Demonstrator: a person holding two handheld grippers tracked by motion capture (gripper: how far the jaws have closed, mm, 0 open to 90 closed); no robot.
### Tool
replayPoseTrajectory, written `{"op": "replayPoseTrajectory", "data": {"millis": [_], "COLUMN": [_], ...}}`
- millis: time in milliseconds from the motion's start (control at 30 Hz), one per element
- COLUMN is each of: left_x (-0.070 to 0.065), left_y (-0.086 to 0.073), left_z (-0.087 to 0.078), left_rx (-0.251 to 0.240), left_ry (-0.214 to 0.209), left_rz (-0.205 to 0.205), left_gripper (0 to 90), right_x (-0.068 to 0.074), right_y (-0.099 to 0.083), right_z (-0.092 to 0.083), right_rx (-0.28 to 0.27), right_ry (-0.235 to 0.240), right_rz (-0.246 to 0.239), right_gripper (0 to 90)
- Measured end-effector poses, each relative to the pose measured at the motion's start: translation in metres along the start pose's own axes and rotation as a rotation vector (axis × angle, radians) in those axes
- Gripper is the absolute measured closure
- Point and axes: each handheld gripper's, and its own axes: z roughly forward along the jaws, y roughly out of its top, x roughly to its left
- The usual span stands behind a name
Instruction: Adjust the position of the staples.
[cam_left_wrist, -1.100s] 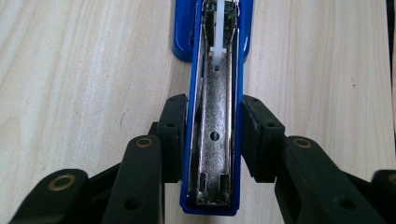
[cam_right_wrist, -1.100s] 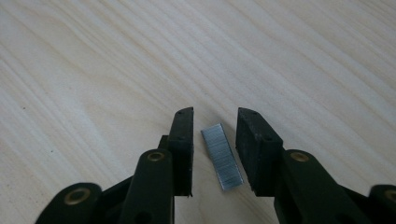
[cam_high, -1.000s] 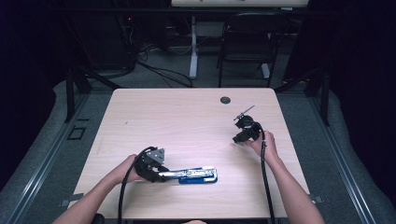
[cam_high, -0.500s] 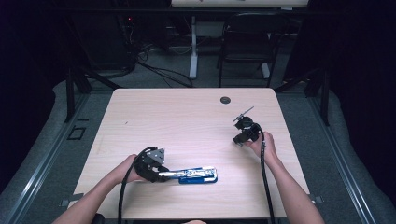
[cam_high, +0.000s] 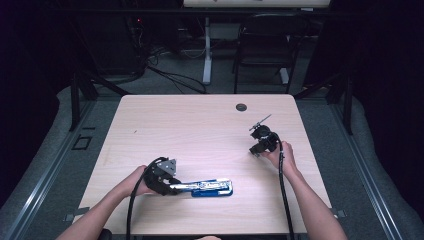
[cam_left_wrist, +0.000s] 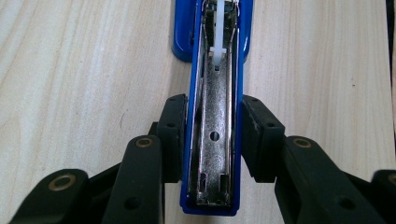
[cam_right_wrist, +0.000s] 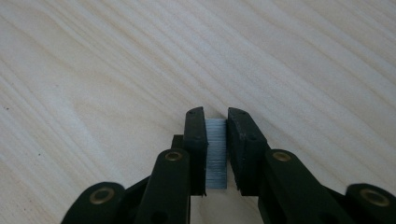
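Left gripper (cam_left_wrist: 212, 140), near-left on the table: black pads clamp both long sides of the opened blue-and-chrome metal stapler (cam_left_wrist: 214, 154). Jaws pressed against its blue walls. The open chrome staple channel faces up, a white plastic pusher visible farther along it. In the high view the left gripper (cam_high: 172, 187) lies low on the light wooden table (cam_high: 200, 130) and the stapler (cam_high: 210, 188) stretches to the right from it, near the table's near edge.

Right gripper (cam_right_wrist: 216, 154), right side of the table: its jaws have just been closing and now pinch a grey strip of staples (cam_right_wrist: 215, 154) between the pads, just above the wood. In the high view the right gripper (cam_high: 256, 150) sits well apart from the stapler, up and to the right.

No readable brand, label or writing on the stapler or the grippers.

Far edge of the table: a dark round grommet hole (cam_high: 241, 107).
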Motion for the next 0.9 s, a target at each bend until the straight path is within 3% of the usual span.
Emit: {"op": "replayPoseTrajectory", "data": {"millis": [467,500,633,767,800,833,867,900], "left_x": [0.0,0.0,0.0,0.0,0.0,0.0,0.0,0.0], "left_y": [0.0,0.0,0.0,0.0,0.0,0.0,0.0,0.0], "left_z": [0.0,0.0,0.0,0.0,0.0,0.0,0.0,0.0], "left_rx": [0.002,0.002,0.001,0.0,-0.002,-0.002,0.001,0.001], "left_ry": [0.004,0.004,0.004,0.003,0.009,0.009,0.004,0.003], "left_rz": [0.003,0.003,0.002,0.002,0.001,0.001,0.002,0.002], "left_gripper": [64.2,64.2,64.2,64.2,64.2,64.2,64.2,64.2], "right_x": [-0.001,0.001,0.002,0.005,0.007,0.006,0.008,0.007], "right_y": [0.0,0.0,0.002,0.001,0.0,0.002,0.001,0.002], "right_z": [-0.013,-0.012,-0.016,-0.019,-0.017,-0.02,-0.02,-0.022], "right_rx": [-0.036,-0.06,-0.034,-0.041,-0.069,-0.036,-0.053,-0.034], "right_ry": [0.01,0.014,0.018,0.021,0.024,0.026,0.035,0.032], "right_rz": [0.01,0.024,-0.006,-0.012,0.005,-0.019,-0.006,-0.027], "right_gripper": [78.4,78.5,78.4,78.5,78.4,78.4,78.4,78.4]}}
